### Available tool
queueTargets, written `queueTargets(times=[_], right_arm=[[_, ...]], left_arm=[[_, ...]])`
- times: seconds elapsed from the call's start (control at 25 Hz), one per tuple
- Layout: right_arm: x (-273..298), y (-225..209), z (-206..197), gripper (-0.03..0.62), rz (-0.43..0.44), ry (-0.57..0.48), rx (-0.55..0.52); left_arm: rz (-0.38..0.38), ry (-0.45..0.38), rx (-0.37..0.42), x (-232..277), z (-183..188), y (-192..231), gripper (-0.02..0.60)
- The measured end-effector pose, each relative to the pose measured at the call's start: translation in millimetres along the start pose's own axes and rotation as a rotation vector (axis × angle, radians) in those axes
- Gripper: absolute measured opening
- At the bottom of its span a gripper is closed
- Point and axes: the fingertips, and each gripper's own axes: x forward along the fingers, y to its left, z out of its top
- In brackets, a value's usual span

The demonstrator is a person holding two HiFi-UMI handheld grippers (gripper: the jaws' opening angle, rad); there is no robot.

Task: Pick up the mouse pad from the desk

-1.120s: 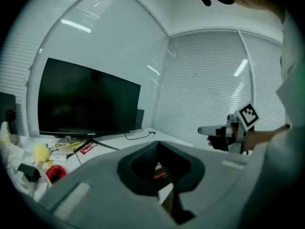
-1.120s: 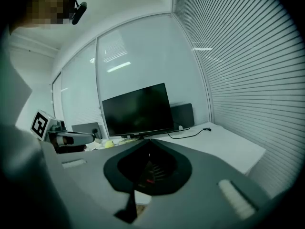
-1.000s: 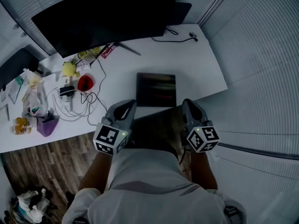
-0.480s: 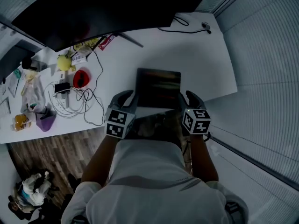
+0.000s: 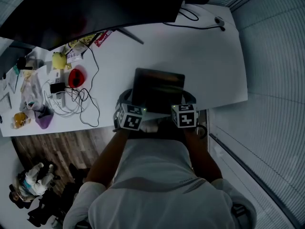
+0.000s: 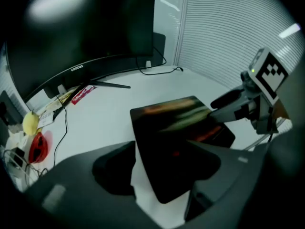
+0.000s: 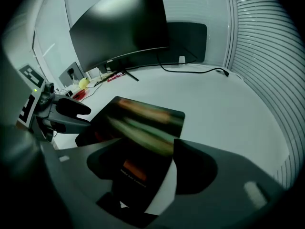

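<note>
Below, a white desk meets ribbed wall panels above wood flooring.

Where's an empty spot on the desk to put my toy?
The desk is bare right of the mouse pad, up to the black cable at the far corner, and between pad and monitor. The left end is crowded: tangled cables, red object.

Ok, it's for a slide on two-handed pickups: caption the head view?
Left gripper and right gripper, jaws opening, straddle the near corners of the mouse pad on the white desk.
</note>
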Motion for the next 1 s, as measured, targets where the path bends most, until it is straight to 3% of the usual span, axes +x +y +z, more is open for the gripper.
queueTargets(times=[0.24,0.36,0.64,0.88,0.96,1.0], right_arm=[[16.4,-1.2,-10.8,0.341,-0.010,0.055,-0.026],[17.1,1.9,-8.7,0.339,-0.023,0.063,-0.033],[17.7,3.4,-7.7,0.330,-0.036,0.068,-0.021],[16.6,22.3,-8.2,0.171,-0.034,0.041,-0.012],[17.3,29.9,-9.6,0.104,-0.027,0.035,-0.022],[17.3,33.4,-9.5,0.078,-0.026,0.030,-0.032]], left_arm=[[-0.022,0.078,-0.005,20.4,-13.4,-0.7,0.332],[-0.018,0.072,-0.022,21.6,-13.8,-0.2,0.330],[-0.004,0.077,-0.097,21.8,-13.2,2.8,0.264],[0.000,0.083,-0.084,20.4,-12.5,-1.6,0.227],[-0.005,0.073,-0.041,19.4,-11.0,-13.3,0.100],[0.001,0.068,-0.014,18.7,-10.2,-17.6,0.075]])
